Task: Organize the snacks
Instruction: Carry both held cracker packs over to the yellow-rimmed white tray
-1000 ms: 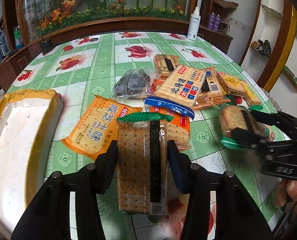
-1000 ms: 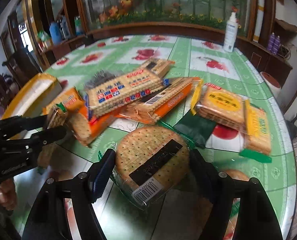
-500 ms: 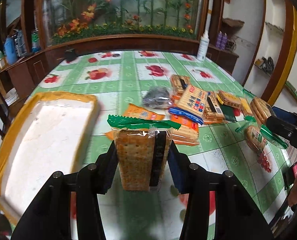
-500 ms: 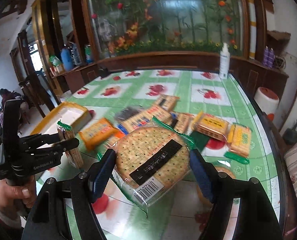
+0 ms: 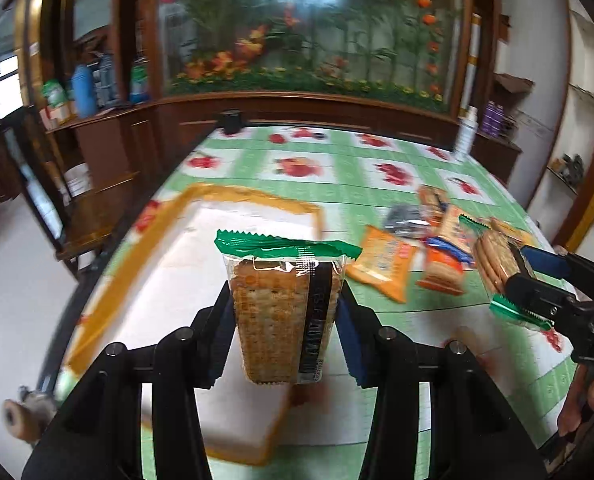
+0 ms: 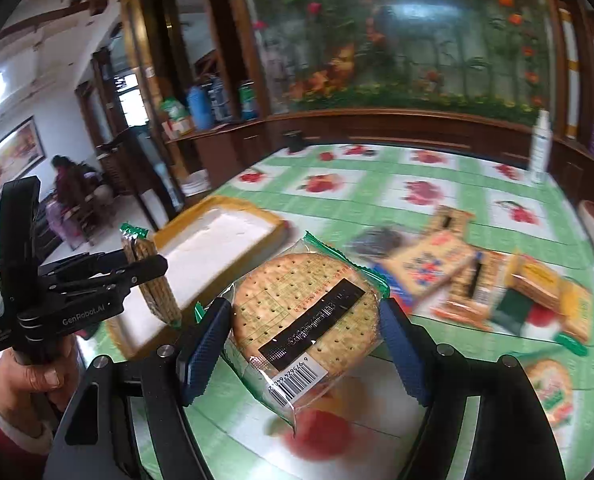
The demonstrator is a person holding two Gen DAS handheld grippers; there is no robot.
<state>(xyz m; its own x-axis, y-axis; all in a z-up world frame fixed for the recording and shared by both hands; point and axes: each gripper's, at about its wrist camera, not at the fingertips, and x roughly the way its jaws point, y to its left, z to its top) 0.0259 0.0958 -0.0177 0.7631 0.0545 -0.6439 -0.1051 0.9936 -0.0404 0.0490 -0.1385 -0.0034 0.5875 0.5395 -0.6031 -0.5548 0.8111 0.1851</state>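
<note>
My left gripper (image 5: 283, 332) is shut on a square cracker pack (image 5: 273, 304) with green ends. The pack stands upright in the air over the white tray with a yellow rim (image 5: 233, 194). My right gripper (image 6: 303, 320) is shut on a round cracker pack (image 6: 305, 312), its barcode end towards me, above the table beside the tray (image 6: 233, 202). In the right wrist view the left gripper (image 6: 153, 270) and its pack (image 6: 157, 296) hang over the tray's near corner. The left wrist view shows the right gripper (image 5: 513, 270) with the round pack (image 5: 493, 256) at the right.
Several snack packs (image 6: 429, 268) lie piled on the green fruit-print tablecloth to the right of the tray, among them an orange one (image 5: 385, 258). A white bottle (image 6: 540, 152) stands at the far right edge. The table drops off just left of the tray. A person (image 6: 69, 192) sits in the room beyond.
Both grippers have risen and swung left, away from the snack pile, each carrying its pack. The left pack now hangs over the tray.
</note>
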